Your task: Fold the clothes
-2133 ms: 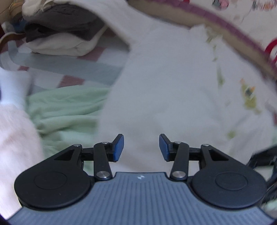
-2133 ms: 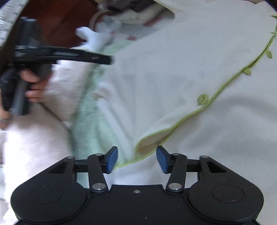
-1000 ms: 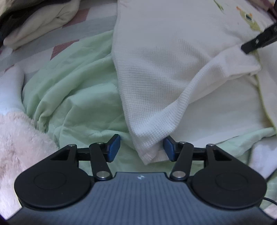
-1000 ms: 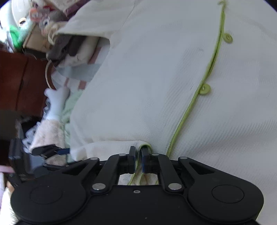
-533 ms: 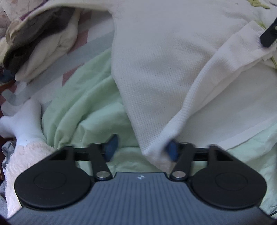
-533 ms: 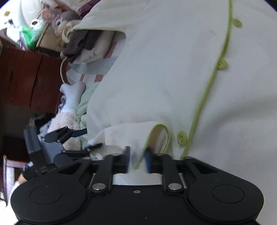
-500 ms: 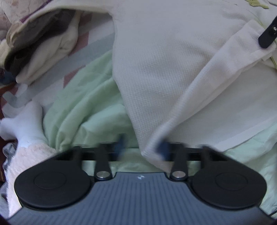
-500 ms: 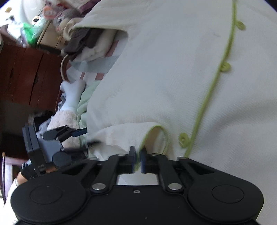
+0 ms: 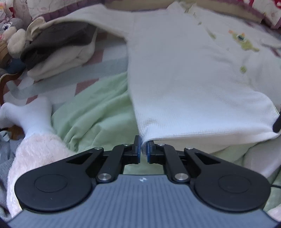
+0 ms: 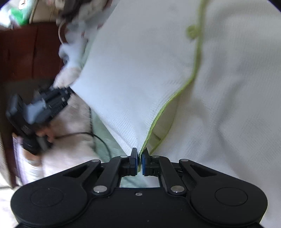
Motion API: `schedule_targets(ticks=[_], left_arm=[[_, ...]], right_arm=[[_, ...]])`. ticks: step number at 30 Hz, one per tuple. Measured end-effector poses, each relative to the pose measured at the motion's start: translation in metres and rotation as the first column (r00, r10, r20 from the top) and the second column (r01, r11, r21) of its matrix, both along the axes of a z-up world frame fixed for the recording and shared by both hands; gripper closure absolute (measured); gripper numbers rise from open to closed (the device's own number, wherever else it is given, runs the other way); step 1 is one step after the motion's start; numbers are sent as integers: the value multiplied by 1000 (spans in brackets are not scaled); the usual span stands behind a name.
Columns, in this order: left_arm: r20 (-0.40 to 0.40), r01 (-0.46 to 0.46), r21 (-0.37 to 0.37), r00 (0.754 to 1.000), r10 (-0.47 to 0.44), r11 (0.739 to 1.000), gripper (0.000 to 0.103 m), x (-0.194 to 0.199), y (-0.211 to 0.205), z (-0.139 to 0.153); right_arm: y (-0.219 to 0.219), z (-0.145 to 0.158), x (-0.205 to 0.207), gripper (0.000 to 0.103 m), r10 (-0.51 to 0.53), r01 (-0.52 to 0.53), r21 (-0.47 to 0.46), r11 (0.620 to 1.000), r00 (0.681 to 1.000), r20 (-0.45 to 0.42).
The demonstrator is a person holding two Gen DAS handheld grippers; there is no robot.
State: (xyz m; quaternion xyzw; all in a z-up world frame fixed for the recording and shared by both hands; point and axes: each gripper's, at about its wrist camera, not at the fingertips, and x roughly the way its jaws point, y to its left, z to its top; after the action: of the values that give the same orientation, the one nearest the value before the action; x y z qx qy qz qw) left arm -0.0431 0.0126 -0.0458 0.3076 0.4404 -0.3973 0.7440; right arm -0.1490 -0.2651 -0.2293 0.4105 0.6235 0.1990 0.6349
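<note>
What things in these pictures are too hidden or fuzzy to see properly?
- Left wrist view: the cloth under the white top is mostly covered by it, so what it is stays unclear.
- Left wrist view: the right gripper is cut off by the picture's edge; only a dark tip shows.
- Right wrist view: the left gripper and the hand holding it are smeared by motion blur.
- Right wrist view: the pile at the top is blurred and cut off.

shirt on sheet, sock left
</note>
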Motion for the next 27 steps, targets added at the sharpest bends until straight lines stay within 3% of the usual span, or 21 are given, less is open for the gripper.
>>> schedule_targets(ticks=[4,7,10,12,14,17,21,25,27], left_arm=[[-11,-42,11,999,43,999,94,8,0,-5],[-31,-77,-22,997,76,997,93,5,8,0],[9,-57,-18,998,57,998,92,-5,8,5],[31,-15,23,999,14,1000,79,-14,4,3],[56,22,63,998,-25,998,68,-22,-1,0],[73,70,87,994,-76,994,64,-32,-10,0],[92,87,57,992,-92,995,54,-37,-15,12],[71,8,-16,997,-7,1000,53,-25,-6,24],[55,-31,-56,998,34,998,51,-20,-1,30]], right_arm=[[17,2,18,96,78,-77,-32,997,996,32],[-3,20,-2,96,73,-72,-28,997,996,42],[-13,31,-16,96,86,-85,-22,996,995,58],[-8,40,-25,96,139,-137,-43,990,989,53],[-1,37,-31,95,193,-189,-121,974,981,23],[9,44,-30,92,252,-245,-196,950,967,15],[24,53,-24,89,341,-325,-243,914,940,26],[24,44,-24,86,342,-339,-218,915,939,-23],[29,54,-20,85,324,-314,-246,917,946,-2]])
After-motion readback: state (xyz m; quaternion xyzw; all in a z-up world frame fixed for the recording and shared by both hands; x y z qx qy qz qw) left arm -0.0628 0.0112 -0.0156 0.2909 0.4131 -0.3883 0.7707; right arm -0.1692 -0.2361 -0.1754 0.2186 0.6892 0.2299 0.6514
